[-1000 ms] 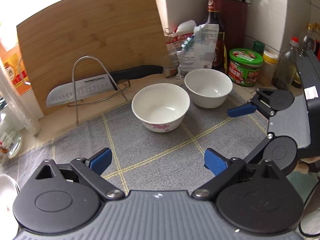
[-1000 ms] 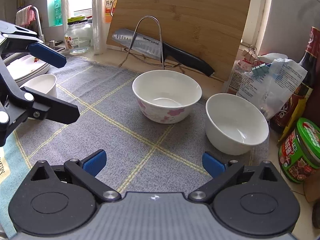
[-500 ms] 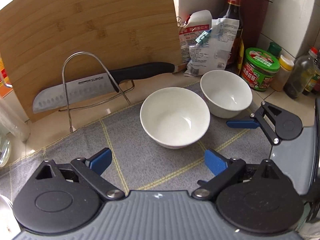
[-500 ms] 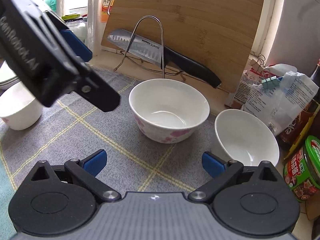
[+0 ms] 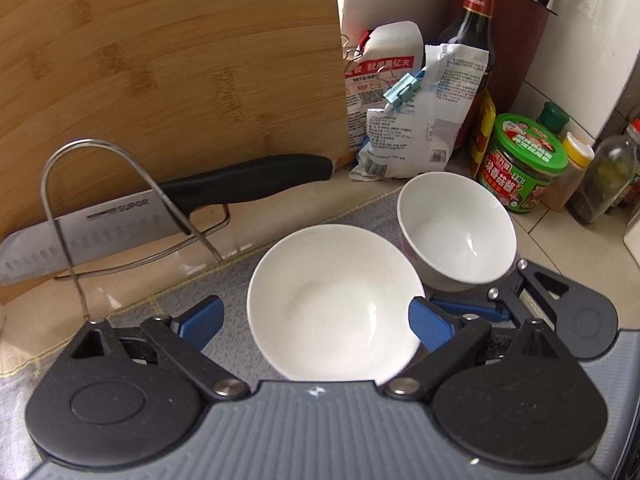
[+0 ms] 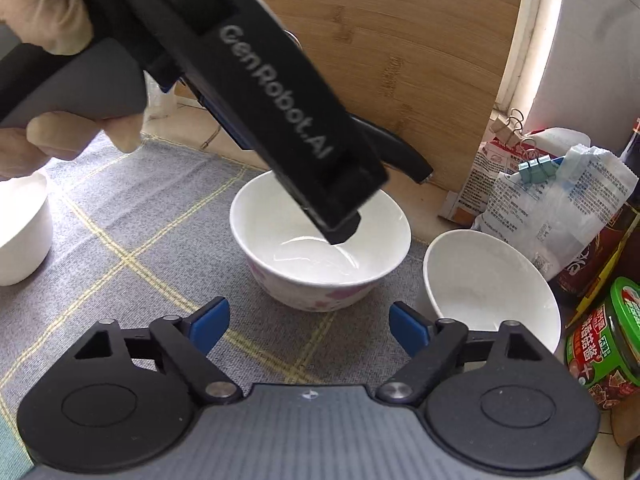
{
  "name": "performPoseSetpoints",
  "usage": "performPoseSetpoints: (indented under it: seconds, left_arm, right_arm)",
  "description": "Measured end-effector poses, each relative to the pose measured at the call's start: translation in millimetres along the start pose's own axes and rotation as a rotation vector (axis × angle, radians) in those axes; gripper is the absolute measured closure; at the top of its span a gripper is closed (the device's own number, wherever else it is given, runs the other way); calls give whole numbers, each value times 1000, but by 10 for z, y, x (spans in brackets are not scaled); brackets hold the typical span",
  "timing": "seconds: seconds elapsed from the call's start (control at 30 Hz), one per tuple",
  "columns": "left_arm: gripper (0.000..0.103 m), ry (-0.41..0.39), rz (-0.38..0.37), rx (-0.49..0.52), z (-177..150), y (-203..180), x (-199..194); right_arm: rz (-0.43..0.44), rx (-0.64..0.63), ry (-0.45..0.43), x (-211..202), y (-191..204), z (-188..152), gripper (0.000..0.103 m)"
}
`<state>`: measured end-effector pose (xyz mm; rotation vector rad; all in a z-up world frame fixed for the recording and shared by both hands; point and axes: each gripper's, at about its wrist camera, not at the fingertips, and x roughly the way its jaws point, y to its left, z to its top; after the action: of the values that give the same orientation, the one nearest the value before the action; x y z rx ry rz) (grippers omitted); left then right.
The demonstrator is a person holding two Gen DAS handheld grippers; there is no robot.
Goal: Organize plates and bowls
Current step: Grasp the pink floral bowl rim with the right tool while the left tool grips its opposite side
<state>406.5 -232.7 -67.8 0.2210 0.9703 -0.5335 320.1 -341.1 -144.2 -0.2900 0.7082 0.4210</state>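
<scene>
The left gripper point(image 5: 314, 322) is spread wide around the flowered bowl point(image 5: 334, 304); its right pad is seen at the rim, the left pad apart from it, and a grip cannot be told. The right gripper point(image 6: 308, 324) is held half open, its jaws just having been closing, with nothing between them; the plain bowl point(image 6: 486, 284) is set just beside its right finger. Both bowls are placed on the grey mat point(image 6: 132, 216), close to its far edge, hemmed by the cutting board point(image 5: 168, 60) and jar point(image 5: 524, 164); open mat is seen leftward
</scene>
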Motion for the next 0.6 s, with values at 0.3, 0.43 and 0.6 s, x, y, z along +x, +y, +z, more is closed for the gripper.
performPoseSetpoints:
  seconds: [0.3,0.43,0.6]
  left_arm:
    - [7,9,-74,-48,130,95,221]
    - [8,13,-84,-47,167,98,284]
    - [8,19,-96,-45,188,105,356]
  right_arm:
    - [-4,22,-13,44,-27,40,15]
    - [-8,27,-15,71,-24,55,15]
    - [-9,36,-11,98,-45,71,15]
